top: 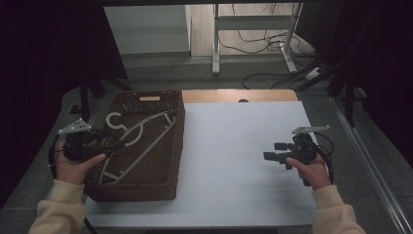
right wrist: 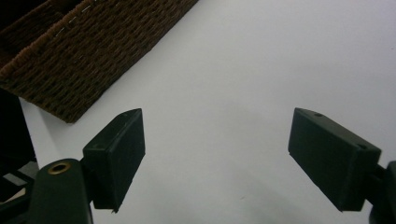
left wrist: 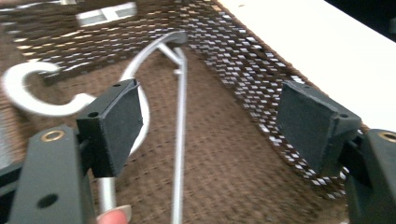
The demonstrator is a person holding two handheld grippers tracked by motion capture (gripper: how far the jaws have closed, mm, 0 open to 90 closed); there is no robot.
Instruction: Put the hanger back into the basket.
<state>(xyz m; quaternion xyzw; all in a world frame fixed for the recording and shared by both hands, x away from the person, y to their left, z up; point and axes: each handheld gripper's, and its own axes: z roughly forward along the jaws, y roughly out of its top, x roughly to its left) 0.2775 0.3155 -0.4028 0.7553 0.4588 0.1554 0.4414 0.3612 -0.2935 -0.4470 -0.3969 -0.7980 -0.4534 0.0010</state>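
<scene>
Left tongs (left wrist: pixel 210 126) gape over basket (top: pixel 160 187) — hanger (left wrist: pixel 180 140) inside.

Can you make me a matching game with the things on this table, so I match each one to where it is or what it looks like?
Things:
1. hanger
2. basket
3. left gripper
4. right gripper

Descriptions:
A. brown and woven, on the left part of the table
B. open, over the bare white tabletop
C. silver, lying inside the basket
D. open, just above the hanger

Pairs: 1-C, 2-A, 3-D, 4-B
</scene>
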